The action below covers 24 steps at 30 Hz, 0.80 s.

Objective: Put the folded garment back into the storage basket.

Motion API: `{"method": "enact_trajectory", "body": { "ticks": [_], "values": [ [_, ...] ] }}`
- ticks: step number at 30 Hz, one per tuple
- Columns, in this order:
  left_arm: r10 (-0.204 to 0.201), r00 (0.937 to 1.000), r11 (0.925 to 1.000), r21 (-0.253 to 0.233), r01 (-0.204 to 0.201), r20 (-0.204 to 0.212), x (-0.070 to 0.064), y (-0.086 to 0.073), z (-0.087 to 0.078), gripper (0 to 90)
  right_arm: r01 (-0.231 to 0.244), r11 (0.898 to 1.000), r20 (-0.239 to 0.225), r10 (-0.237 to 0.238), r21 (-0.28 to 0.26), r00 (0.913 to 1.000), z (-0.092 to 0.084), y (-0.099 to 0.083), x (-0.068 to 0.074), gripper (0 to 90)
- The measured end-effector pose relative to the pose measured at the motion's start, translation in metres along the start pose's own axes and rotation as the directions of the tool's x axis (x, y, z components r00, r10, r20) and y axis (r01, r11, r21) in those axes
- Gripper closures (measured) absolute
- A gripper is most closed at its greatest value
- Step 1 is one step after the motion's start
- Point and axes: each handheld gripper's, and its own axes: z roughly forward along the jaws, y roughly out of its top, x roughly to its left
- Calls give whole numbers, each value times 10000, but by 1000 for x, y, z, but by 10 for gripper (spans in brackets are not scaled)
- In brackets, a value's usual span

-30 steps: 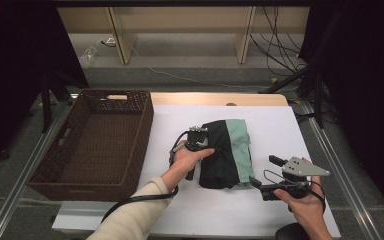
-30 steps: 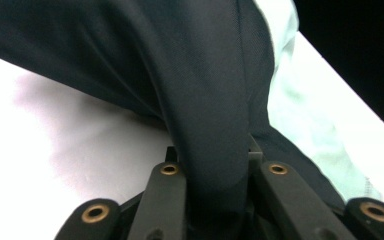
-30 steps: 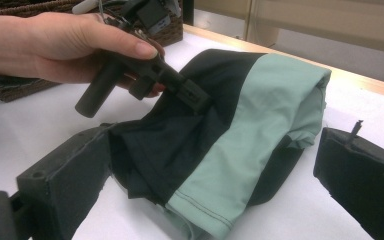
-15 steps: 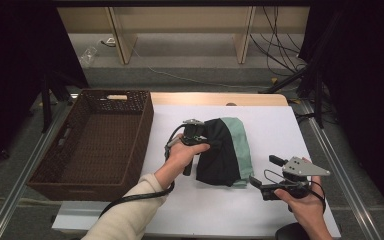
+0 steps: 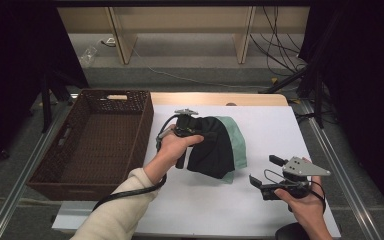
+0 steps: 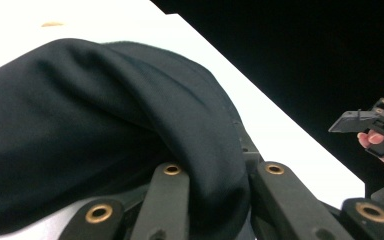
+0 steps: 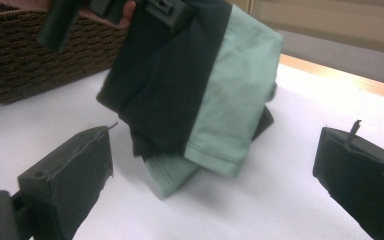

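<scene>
The folded garment [image 5: 215,147] — black cloth over a mint-green layer — hangs from my left hand-held gripper [image 5: 192,131], its lower edge near or just brushing the white tabletop [image 5: 275,130], right of the wicker basket [image 5: 100,145]. In the left gripper view the jaws are clamped tight on a thick fold of the black cloth [image 6: 130,125]. My right hand-held gripper [image 5: 262,172] rests low at the tabletop's near right, jaws spread wide with nothing between them, facing the garment [image 7: 190,95] from just beside it.

As I judge it, the step is carrying the bundle leftward into the basket. Doing it well means lifting until the trailing green hem [image 7: 215,160] clears the basket's rim, keeping the pinch firm so the layers don't slide apart, and lowering it flat inside — the free gripper ready to catch a drooping corner.

Counted: one garment bundle, one basket, two hand-held grippers, one tabletop.
</scene>
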Motion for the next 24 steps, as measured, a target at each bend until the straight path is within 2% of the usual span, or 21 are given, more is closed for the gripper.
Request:
{"method": "enact_trajectory", "body": {
  "ticks": [11, 24],
  "values": [
    [326, 9994, 9995, 7, -326, -67, -8, 14, -22, 810, 3, 10000, 33, -3, -3, 10000, 0, 0, 0, 33],
    [471, 9989, 9988, -115, -472, -78, -9, 25, -39, 810, -20, 10000, 27, 20, -25, 10000, 0, 0, 0, 33]
  ]
}}
